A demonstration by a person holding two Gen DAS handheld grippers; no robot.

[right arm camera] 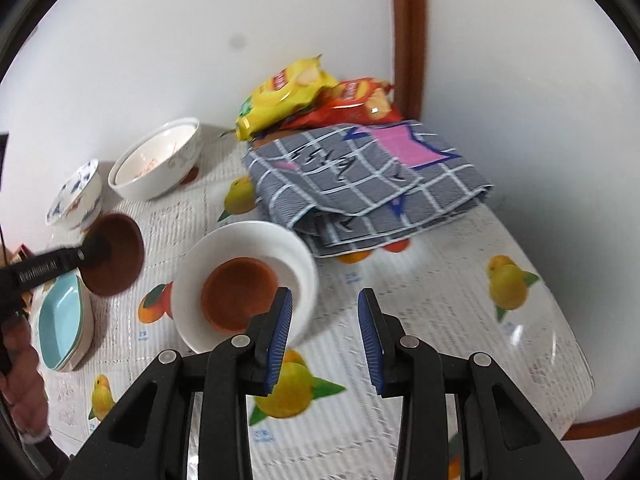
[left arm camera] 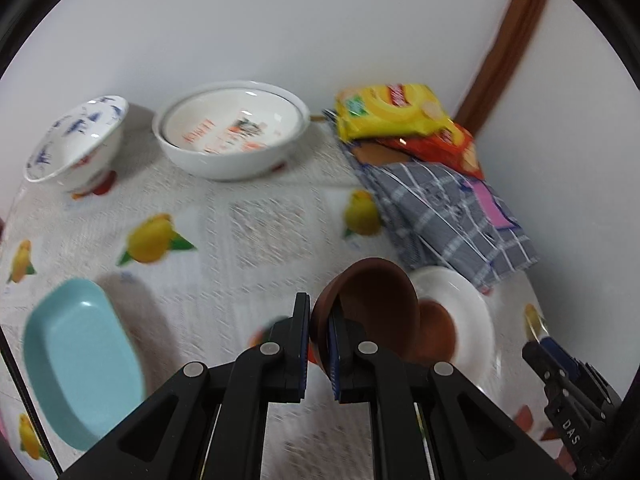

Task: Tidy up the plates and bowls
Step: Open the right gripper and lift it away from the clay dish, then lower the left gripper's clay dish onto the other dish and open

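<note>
My left gripper (left arm camera: 319, 340) is shut on the rim of a brown bowl (left arm camera: 372, 304), holding it tilted above the table. In the right wrist view the same bowl (right arm camera: 120, 264) hangs at the left, in the left gripper (right arm camera: 100, 250). Beside it a white plate (left arm camera: 476, 304) holds a second brown bowl (left arm camera: 438, 332). My right gripper (right arm camera: 324, 340) stands open with nothing between its blue pads, just right of that white plate (right arm camera: 298, 256) and its brown bowl (right arm camera: 240, 292). The right gripper's tip (left arm camera: 538, 344) shows at the lower right of the left wrist view.
A large white bowl (left arm camera: 232, 132), a blue-patterned bowl (left arm camera: 76, 144) and a light blue dish (left arm camera: 84, 360) stand on the fruit-print tablecloth. A folded grey checked cloth (right arm camera: 368, 180) and chip bags (right arm camera: 288, 92) lie by the wall. A hand (right arm camera: 20, 360) shows at the left.
</note>
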